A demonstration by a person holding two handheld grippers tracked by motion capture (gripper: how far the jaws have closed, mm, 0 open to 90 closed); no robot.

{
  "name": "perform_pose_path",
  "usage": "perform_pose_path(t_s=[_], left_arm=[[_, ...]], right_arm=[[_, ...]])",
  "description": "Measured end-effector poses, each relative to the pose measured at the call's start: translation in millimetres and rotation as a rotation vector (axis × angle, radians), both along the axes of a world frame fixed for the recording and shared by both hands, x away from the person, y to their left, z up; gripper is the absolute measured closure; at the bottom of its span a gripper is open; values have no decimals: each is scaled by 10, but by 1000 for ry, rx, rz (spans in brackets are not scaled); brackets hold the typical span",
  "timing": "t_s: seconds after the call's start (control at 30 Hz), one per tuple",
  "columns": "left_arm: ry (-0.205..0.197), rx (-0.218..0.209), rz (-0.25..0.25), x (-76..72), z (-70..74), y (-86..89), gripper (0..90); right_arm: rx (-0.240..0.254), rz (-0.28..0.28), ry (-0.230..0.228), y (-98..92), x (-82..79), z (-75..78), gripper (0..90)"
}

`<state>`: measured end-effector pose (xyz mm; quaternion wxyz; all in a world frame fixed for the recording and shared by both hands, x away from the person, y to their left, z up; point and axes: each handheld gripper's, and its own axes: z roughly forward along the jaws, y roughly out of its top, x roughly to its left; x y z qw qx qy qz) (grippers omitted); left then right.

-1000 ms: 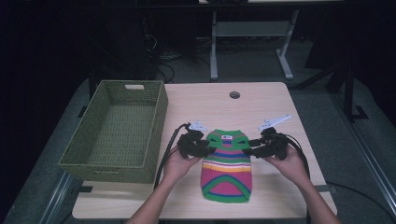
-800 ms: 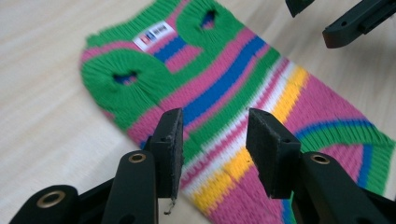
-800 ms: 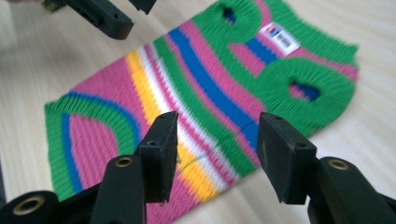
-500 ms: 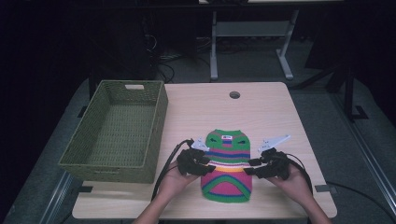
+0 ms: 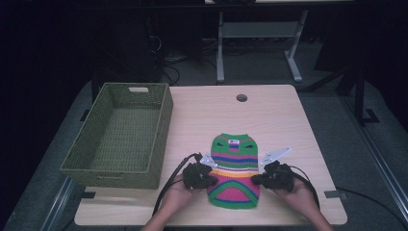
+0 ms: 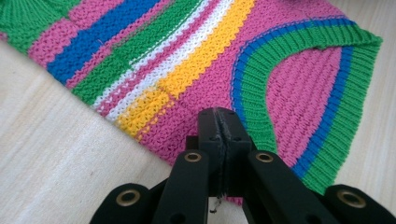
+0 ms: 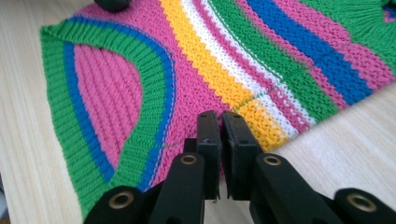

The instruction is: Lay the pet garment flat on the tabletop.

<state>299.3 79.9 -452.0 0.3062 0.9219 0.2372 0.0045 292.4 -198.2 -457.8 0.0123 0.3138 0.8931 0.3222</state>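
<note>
The left gripper (image 6: pixel 219 123) has just closed: its jaws are pressed together on the side edge of the knitted garment (image 5: pixel 234 169), pinching pink fabric just below the yellow stripe. The right gripper (image 7: pixel 226 128) has likewise just closed on the opposite side edge, at the same yellow and pink band, with a thin slit remaining between its black pads.

The garment lies flat on the table (image 5: pixel 269 115), at the near edge, just right of the basket (image 5: pixel 120 139) and apart from it. It is a small sleeveless knit with a rounded lower hem. The gripper views resolve its texture: coarse stitches across the body in pink, blue, green, white and yellow stripes, and ribbed knit in the curved green and blue hem band that frames a pink ribbed panel. The high view supplies the whole outline: a green collar end with a small white label, pointing away from the person, and both hands (image 5: pixel 185 192) flanking the garment.

The table top is pale wood-grain laminate, with a round cable hole (image 5: pixel 241 97) near its far edge, beyond the garment. The basket is olive green woven wicker, rectangular, with a handle slot in its far wall.
</note>
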Motion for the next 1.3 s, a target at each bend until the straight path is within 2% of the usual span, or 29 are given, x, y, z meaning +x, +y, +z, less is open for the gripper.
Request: perform_pose_path(t_s=[0.27,0.4,0.5,0.53,0.73,0.9,1.1,1.2,1.3], left_arm=[[-15,-7,34,103,-13,-38,889],[-22,-21,61,155,-26,-71,881],[-30,-16,64,203,-27,-82,875],[-27,-27,80,215,-32,-92,870],[-35,-43,112,308,-49,-91,860],[-37,-58,138,376,-61,-87,848],[-41,-53,150,465,-62,-115,831],[-49,-58,157,498,-70,-121,831],[-53,-67,165,514,-78,-117,830]], right_arm=[[37,-57,15,-52,128,-25,859],[43,-87,3,-85,184,-36,852],[49,-112,2,-102,221,-41,847],[53,-118,3,-107,238,-43,845],[18,-144,-6,-71,339,-21,827],[35,-172,-13,-86,405,-41,826],[67,-211,-10,-121,469,-63,820],[65,-222,6,-125,514,-55,808],[47,-221,1,-108,555,-43,802]])
